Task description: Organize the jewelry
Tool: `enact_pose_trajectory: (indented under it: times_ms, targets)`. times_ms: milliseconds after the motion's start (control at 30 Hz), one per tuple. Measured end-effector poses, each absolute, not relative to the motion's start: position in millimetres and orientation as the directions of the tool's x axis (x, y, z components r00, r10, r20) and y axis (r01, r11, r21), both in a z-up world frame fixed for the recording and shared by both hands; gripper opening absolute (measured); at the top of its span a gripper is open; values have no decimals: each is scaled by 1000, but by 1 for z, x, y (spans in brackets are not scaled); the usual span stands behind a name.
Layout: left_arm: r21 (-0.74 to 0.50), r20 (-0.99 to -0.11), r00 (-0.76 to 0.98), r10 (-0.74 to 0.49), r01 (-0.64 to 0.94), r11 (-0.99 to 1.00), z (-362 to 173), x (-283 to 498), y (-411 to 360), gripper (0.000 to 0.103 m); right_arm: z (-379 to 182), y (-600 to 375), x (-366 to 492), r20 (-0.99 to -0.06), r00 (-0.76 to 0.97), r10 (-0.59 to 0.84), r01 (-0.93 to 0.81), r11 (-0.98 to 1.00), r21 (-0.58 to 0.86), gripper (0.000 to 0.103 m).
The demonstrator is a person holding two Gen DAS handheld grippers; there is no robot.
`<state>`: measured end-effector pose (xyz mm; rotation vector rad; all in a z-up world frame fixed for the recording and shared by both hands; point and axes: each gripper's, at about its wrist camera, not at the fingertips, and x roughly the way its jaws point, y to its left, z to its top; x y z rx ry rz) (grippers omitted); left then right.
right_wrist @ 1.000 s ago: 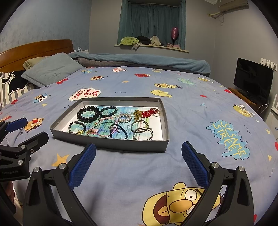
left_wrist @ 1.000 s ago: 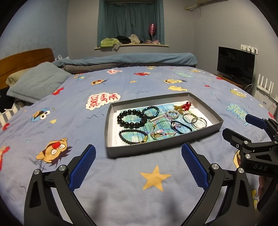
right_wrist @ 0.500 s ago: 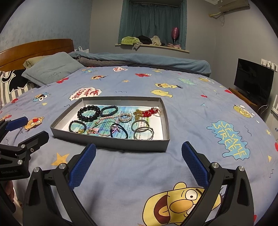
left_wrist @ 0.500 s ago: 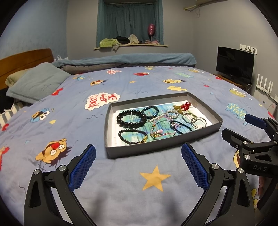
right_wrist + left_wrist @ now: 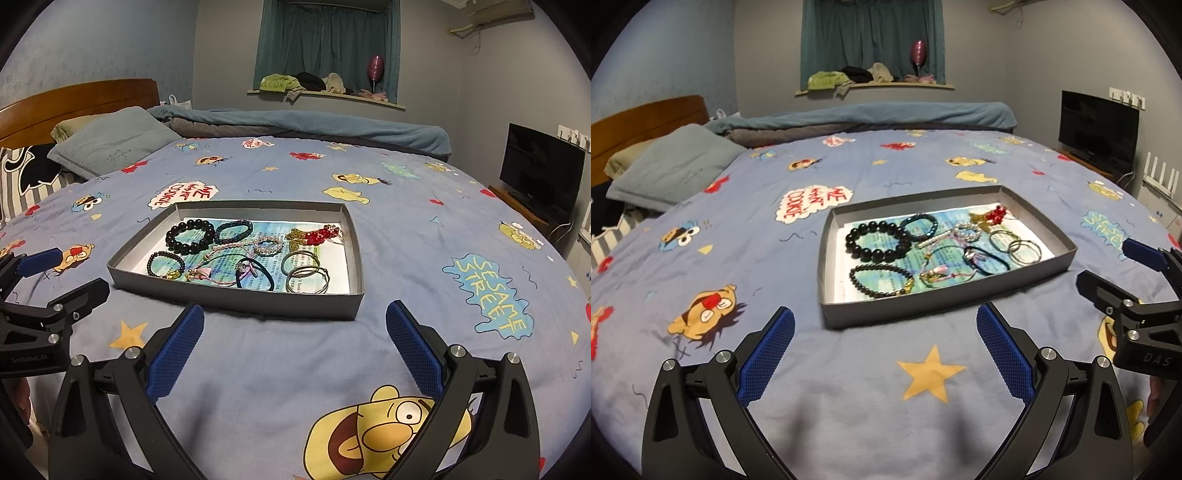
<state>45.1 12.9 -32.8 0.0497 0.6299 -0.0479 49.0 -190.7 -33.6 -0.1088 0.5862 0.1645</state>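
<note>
A shallow grey tray [image 5: 923, 303] [image 5: 236, 299] lies on the bed and holds several bracelets and rings. A large black bead bracelet [image 5: 877, 242] [image 5: 190, 236] and a smaller dark one [image 5: 881, 280] [image 5: 165, 264] lie at its left. Metal rings [image 5: 1023, 251] [image 5: 306, 275] and a red bead piece [image 5: 995, 215] [image 5: 319, 234] lie at its right. My left gripper [image 5: 884, 354] is open and empty, in front of the tray's near left. My right gripper [image 5: 293, 354] is open and empty, in front of the tray's near right. Each shows in the other's view [image 5: 1126, 273] [image 5: 48, 280].
The bed has a blue cartoon-print sheet [image 5: 738, 258] [image 5: 424, 258]. Pillows [image 5: 672, 166] [image 5: 110, 146] and a wooden headboard [image 5: 74, 99] are at the left. A rolled blanket [image 5: 886, 118] lies at the far side. A TV [image 5: 1097, 129] [image 5: 541, 170] stands at the right.
Both grippers have drifted very slightly; the tray looks a touch higher in the right wrist view. Both stay open and empty.
</note>
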Motion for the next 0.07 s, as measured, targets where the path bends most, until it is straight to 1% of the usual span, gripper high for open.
enact_pose_trajectory:
  times_ms: [67]
  targets:
    - [22, -597, 802, -34, 59, 998, -34, 46, 16, 98, -35, -192, 51, -568, 813, 127, -188, 981, -50, 97]
